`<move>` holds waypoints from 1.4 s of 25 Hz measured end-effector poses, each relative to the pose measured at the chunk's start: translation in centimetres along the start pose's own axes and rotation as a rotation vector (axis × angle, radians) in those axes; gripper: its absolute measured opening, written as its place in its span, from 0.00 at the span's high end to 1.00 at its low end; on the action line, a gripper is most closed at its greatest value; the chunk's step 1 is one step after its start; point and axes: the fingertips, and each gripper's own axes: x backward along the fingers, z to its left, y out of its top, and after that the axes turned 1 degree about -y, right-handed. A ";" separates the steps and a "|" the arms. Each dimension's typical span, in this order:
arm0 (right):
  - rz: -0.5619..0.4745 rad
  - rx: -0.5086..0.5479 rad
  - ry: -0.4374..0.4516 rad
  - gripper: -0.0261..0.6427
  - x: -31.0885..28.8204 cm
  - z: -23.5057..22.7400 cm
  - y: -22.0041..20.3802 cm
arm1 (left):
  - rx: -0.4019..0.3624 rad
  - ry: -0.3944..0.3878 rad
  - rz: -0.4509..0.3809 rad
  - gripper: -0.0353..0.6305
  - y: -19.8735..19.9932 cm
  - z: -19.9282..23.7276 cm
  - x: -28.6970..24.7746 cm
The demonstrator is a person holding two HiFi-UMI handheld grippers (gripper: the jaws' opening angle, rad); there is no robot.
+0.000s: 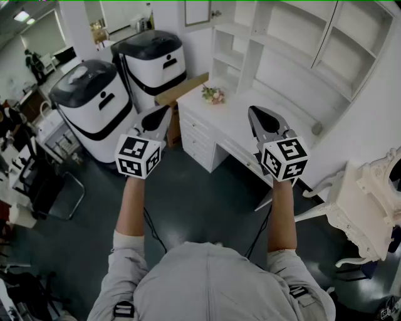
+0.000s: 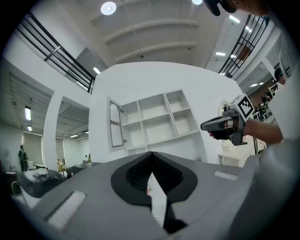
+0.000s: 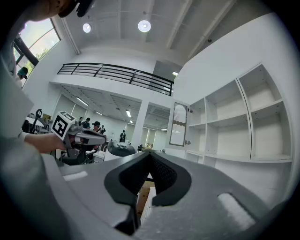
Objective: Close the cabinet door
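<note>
Both tools are empty. Your left hand-held gripper [image 1: 166,111] has its jaws pressed together with nothing between them, and so does your right hand-held gripper [image 1: 254,113]. Both point level towards the white shelves [image 1: 276,56].

The cabinet door [image 1: 198,12] stands swung open at the upper left end of those shelves. It is high above the surface [image 1: 232,125] and well apart from either tool, so closing it has not begun.

The main risk is probably the reach. The surface lies between you and the door, so you must lean in and lift an arm. A forearm that drops on the way could sweep the small bunch of flowers [image 1: 213,94] lying below the door.

The door's middle panel looks glassy. Closed jaw tips pushed against it may skid off or mark it, so the frame is likely the safer place to press.

Pressing close to the hinged edge would give little leverage, and the door might barely move. A hard shove at the free edge could make it bang shut and bounce open again.

The left tool is the nearer one. Crossing the right over could tangle your arms.
</note>
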 end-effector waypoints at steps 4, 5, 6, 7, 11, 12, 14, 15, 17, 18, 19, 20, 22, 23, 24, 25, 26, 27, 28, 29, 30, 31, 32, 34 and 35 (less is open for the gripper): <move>0.001 -0.028 0.004 0.96 -0.2 0.1 -0.4 | -0.002 -0.016 -0.001 0.92 -0.2 -0.2 -0.1; 0.002 -0.047 0.009 0.96 -0.2 0.1 -0.4 | -0.002 -0.020 -0.002 0.92 -0.3 -0.3 -0.1; 0.002 -0.069 0.015 0.96 -0.3 0.1 -0.5 | -0.001 -0.022 -0.002 0.92 -0.3 -0.3 -0.1; 0.002 -0.089 0.019 0.96 -0.4 0.2 -0.6 | -0.001 -0.023 -0.002 0.92 -0.4 -0.2 0.0; 0.023 -0.096 0.012 0.96 -1.1 0.6 -1.3 | 0.009 -0.026 0.004 0.92 -1.3 0.5 0.5; 0.029 -0.096 0.010 0.96 -1.3 0.8 -1.4 | 0.014 -0.027 0.005 0.92 -1.5 0.7 0.6; 0.039 -0.105 0.007 0.96 -1.8 1.3 -1.8 | 0.025 -0.029 0.010 0.92 -2.1 1.3 0.9; 0.043 -0.108 0.004 0.96 -2.0 1.6 -1.9 | 0.028 -0.031 0.013 0.92 -2.5 1.5 1.1; 0.050 -0.109 -0.006 0.96 -2.3 2.3 -2.2 | 0.031 -0.033 0.015 0.92 -3.1 2.2 1.5; 0.054 -0.110 -0.013 0.96 -2.4 2.6 -2.3 | 0.034 -0.034 0.016 0.92 -3.3 2.5 1.7; 0.060 -0.109 -0.019 0.96 -2.6 2.9 -2.5 | 0.040 -0.034 0.016 0.92 -3.6 2.9 1.8; 0.067 -0.108 -0.024 0.96 -2.7 3.1 -2.8 | 0.045 -0.036 0.017 0.92 -3.9 3.1 1.9; 0.084 -0.103 -0.035 0.96 -3.1 3.3 -3.2 | 0.051 -0.041 0.018 0.92 -4.4 3.5 1.7; 0.089 -0.101 -0.039 0.96 -3.5 3.3 -3.4 | 0.053 -0.045 0.017 0.92 -4.5 3.6 1.5; 0.093 -0.099 -0.040 0.96 -4.0 3.3 -3.4 | 0.054 -0.048 0.016 0.92 -4.7 3.8 1.3; 0.095 -0.095 -0.037 0.96 -4.5 3.4 -3.5 | 0.055 -0.052 0.017 0.92 -4.9 4.1 1.0; 0.095 -0.091 -0.034 0.96 -5.0 3.4 -3.4 | 0.056 -0.054 0.019 0.92 -5.1 4.3 0.6; 0.094 -0.088 -0.031 0.96 -5.5 3.4 -3.4 | 0.057 -0.054 0.022 0.92 -5.4 4.7 0.2; 0.092 -0.087 -0.028 0.96 -6.1 3.2 -3.5 | 0.058 -0.053 0.025 0.92 -5.6 5.0 -0.3; 0.091 -0.088 -0.027 0.96 -6.7 2.9 -3.6 | 0.060 -0.051 0.027 0.92 -5.9 5.4 -0.9; 0.089 -0.091 -0.027 0.96 -7.3 2.5 -3.8 | 0.061 -0.049 0.030 0.92 -6.1 5.8 -1.5; 0.088 -0.095 -0.026 0.96 -8.0 2.0 -4.1 | 0.061 -0.048 0.033 0.92 -6.4 6.1 -2.2; 0.086 -0.098 -0.027 0.96 -8.8 1.4 -4.5 | 0.058 -0.048 0.037 0.92 -6.7 6.5 -3.1; 0.076 -0.102 -0.027 0.96 -10.5 -0.1 -4.9 | 0.048 -0.048 0.044 0.92 -7.1 7.4 -5.0; 0.067 -0.103 -0.026 0.96 -11.5 -0.9 -4.9 | 0.041 -0.045 0.044 0.92 -7.2 8.0 -6.0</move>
